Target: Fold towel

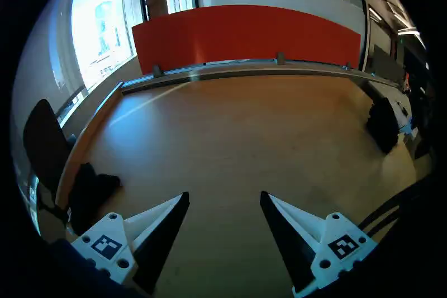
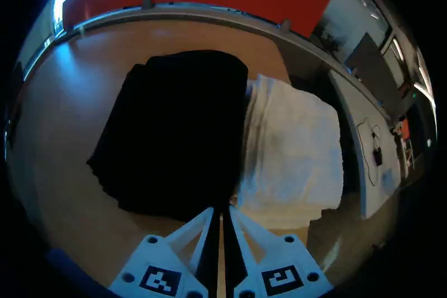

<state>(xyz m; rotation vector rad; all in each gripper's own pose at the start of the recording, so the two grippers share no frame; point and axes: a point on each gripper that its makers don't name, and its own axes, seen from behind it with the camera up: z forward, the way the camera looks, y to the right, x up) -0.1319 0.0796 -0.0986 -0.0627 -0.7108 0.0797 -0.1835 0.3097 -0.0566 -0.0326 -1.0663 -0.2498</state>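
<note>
Two folded towels lie just ahead of my right gripper (image 2: pixel 222 211): a black cloth towel (image 2: pixel 173 130) front-left, a white terry towel (image 2: pixel 293 147) front-right, edges touching, long axes running away from it. Its fingers are together. My left gripper (image 1: pixel 224 194), fingers apart, faces bare wooden tabletop (image 1: pixel 234 141), so the right is nearer.

one black towel (image 2: pixel 173 130), one white towel (image 2: pixel 293 147)

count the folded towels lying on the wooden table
2. A black folded towel lies left of centre in the right gripper view; a white folded towel lies right beside it, on its right. Others may be hidden underneath.
</note>
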